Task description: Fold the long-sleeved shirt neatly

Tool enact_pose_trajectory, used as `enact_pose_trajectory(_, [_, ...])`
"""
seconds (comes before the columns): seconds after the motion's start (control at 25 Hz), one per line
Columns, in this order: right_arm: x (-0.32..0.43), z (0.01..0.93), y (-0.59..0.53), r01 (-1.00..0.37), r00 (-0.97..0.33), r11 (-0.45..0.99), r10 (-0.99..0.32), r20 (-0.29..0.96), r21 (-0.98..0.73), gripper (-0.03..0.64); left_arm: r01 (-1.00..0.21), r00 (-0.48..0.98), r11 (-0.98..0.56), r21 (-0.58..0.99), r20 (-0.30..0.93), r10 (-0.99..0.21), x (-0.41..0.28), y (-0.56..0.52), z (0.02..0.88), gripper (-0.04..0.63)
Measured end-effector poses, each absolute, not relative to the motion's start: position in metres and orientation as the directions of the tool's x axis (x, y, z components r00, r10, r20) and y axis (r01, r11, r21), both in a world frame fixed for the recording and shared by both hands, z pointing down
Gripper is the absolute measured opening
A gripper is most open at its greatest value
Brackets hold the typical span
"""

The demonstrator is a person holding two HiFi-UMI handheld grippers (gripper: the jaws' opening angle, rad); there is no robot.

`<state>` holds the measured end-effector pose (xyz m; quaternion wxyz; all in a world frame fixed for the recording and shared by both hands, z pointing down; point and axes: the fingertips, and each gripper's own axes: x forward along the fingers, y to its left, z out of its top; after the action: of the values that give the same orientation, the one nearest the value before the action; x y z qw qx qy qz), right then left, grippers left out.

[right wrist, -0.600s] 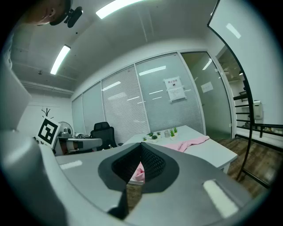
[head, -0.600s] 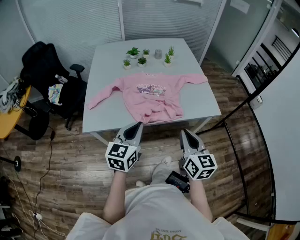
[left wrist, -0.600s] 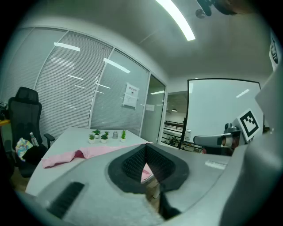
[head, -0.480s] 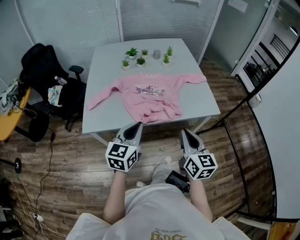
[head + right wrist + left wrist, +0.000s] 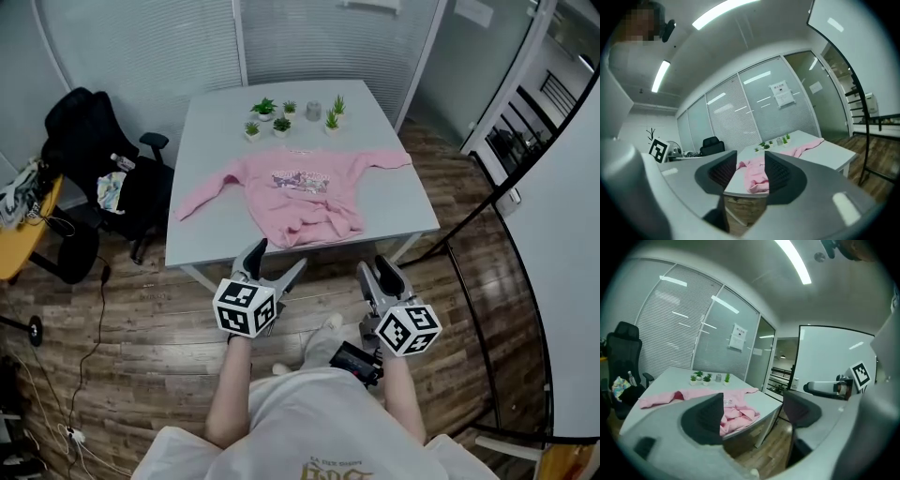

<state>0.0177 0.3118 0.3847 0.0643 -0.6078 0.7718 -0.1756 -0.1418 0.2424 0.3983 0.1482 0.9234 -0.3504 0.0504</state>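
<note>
- Head view: person stands off the near edge of the white table (image 5: 211, 122), both grippers held over the wood floor, short of the table.
- Left gripper (image 5: 278, 258): jaws splayed wide, nothing in them.
- Right gripper (image 5: 380, 265): jaws parted only narrowly, also empty.
- Pink long-sleeved shirt (image 5: 300, 192) lies flat on the table, sleeves spread to either side, hem bunched at the near edge. Small potted plants (image 5: 265, 106) sit in a cluster behind it. Black office chair (image 5: 84, 131) is beside the table's left side.
- Left gripper view: left gripper (image 5: 754, 409) has a wide gap between its pads with only air in it. The shirt (image 5: 736, 414) is well beyond the jaws, its rumpled hem at the table (image 5: 661, 380) edge.
- Right gripper view: right gripper (image 5: 751, 164) has its pads partway apart, gripping nothing. The shirt (image 5: 757, 180) shows through the gap, far off on the table (image 5: 834, 152), untouched.
</note>
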Motion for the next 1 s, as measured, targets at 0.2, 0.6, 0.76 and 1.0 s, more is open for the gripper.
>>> enact_pose_trajectory(0.2, [0.023,0.392,0.312,-0.92,-0.25,0.189,-0.958,0.143,-0.344,0.308,-0.646,0.763,-0.732,0.216,0.197,-0.615,-0.132,0.244,0.401,0.405])
enact_pose_trajectory(0.6, [0.054,0.401,0.306,-0.923,-0.201,0.131,-0.966,0.163,-0.362,0.322,-0.619,0.786,-0.746,0.247,0.198,-0.586,-0.103,0.224,0.406,0.402])
enact_pose_trajectory(0.76, [0.082,0.417,0.282,-0.914,-0.185,0.104,-0.967,0.174,-0.393,0.321,-0.61,0.792,-0.757,0.233,0.223,-0.569,-0.076,0.197,0.417,0.4])
enact_pose_trajectory(1.0, [0.126,0.435,0.204,-0.901,-0.193,0.097,-0.963,0.189,-0.423,0.319,-0.597,0.801,-0.766,0.238,0.235,-0.551,-0.026,0.123,0.432,0.399])
